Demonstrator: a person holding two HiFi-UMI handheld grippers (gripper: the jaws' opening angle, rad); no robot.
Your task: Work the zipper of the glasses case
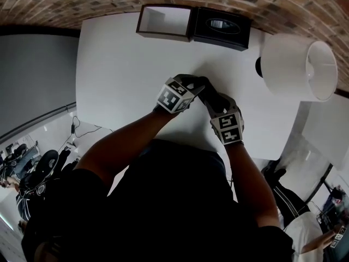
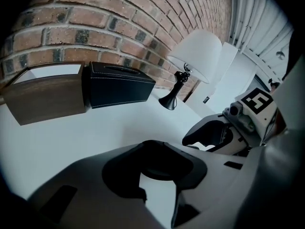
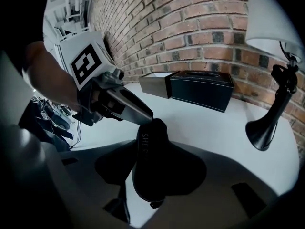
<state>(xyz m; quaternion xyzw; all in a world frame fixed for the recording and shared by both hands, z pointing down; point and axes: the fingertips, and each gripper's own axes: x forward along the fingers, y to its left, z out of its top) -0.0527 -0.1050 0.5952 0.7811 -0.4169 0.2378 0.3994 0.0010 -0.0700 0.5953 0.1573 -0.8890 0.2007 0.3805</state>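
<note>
While the black glasses case (image 3: 152, 166) sits up on end between the jaws of the right gripper (image 2: 209, 136), its long axis runs away along those jaws, lettered side to the left, far end up at the left gripper (image 3: 143, 114). Right jaws stand apart around the case body: a strip of table shows between one jaw and the case, so it reads as loose, not clamped. Left jaws are nearly together and nip the case's far end, coming in from the upper left in the right gripper view. A small tab (image 3: 153, 205) pokes out at the near end, down by the right gripper's base; possibly the zipper pull, too small to be sure. If so, the pull lies at the opposite end from the left gripper and the right one is nearer, and zipper travel would likely follow the long axis toward the left jaws. Cannot tell whether the near end rests on the surface. Both grippers meet over the middle of a plain white table (image 1: 125, 75). Well apart at the back edge: open wooden box (image 1: 163, 21) right against a black tissue box (image 1: 221, 26), white-shaded lamp (image 1: 297, 64) to the right on a black base. Brick wall (image 3: 200, 23) behind; cables (image 1: 82, 131) trail below the table's left edge.
</note>
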